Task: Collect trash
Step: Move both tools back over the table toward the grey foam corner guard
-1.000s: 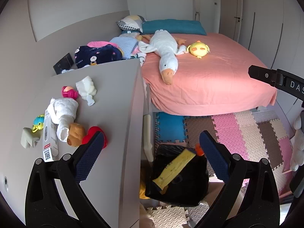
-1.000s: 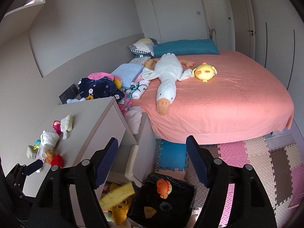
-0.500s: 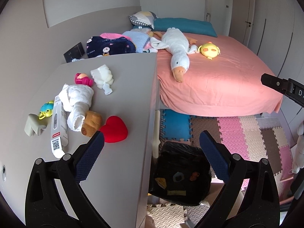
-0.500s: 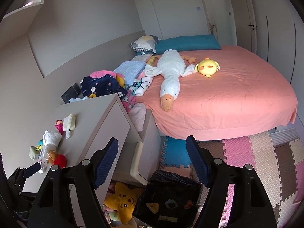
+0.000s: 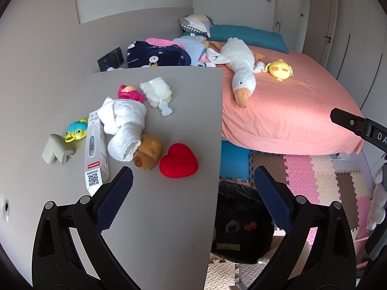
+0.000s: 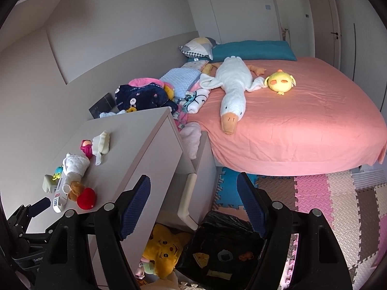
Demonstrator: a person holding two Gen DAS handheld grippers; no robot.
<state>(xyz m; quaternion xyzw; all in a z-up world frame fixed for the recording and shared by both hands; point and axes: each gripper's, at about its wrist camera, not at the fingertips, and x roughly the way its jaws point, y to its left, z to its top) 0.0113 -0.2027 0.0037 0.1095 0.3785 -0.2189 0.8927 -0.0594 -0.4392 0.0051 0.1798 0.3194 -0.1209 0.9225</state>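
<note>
We hold both grippers wide and empty: left gripper over the dresser top's near edge, right gripper above the black trash bag on the floor. Next, we judge, comes picking the thermometer box near the left edge.

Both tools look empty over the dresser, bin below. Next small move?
Probably ease the left tool forward and down toward the thermometer box. Both tools are open and empty, the box lies just ahead on the dresser top, and the bin stands alongside.
</note>
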